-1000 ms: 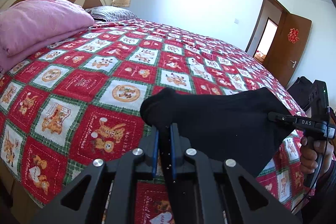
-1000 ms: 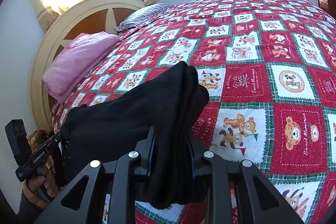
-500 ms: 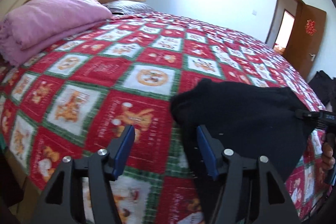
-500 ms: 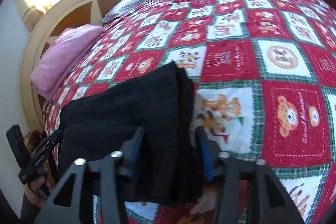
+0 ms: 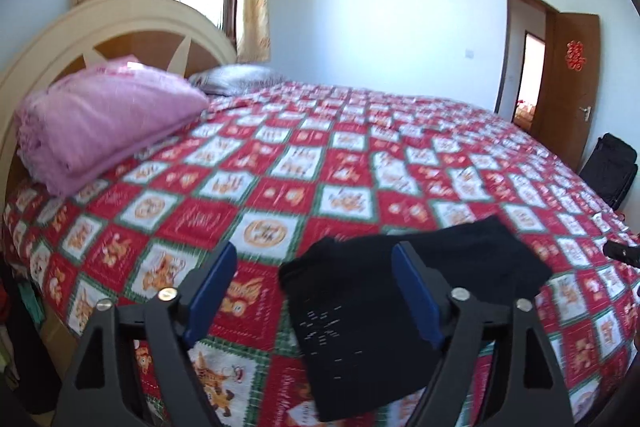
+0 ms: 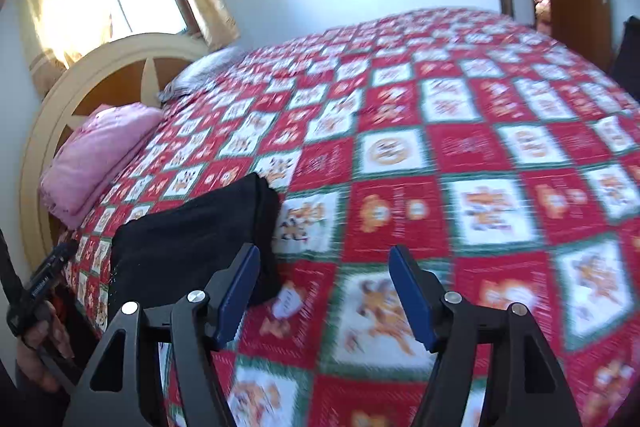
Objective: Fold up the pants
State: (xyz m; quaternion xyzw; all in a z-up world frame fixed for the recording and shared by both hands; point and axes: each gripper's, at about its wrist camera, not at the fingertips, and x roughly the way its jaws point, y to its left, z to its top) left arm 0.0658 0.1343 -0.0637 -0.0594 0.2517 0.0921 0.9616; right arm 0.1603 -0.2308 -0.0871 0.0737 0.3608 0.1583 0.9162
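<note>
Opening up on both sides now, left gripper and right gripper jaws spreading, pinching nothing. The folded black pants sit limp at the bed's near edge; soft, light stuff, so I'd grab stacked corners.

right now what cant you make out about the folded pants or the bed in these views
- Black pants, near hem: left wrist view, hidden behind left hand-held gripper, cut by bottom edge.
- Pants' layers: dark, no detail.
- Quilt prints: both views, motion-blurred.
- Striped pillow: mostly hidden, small.
</note>
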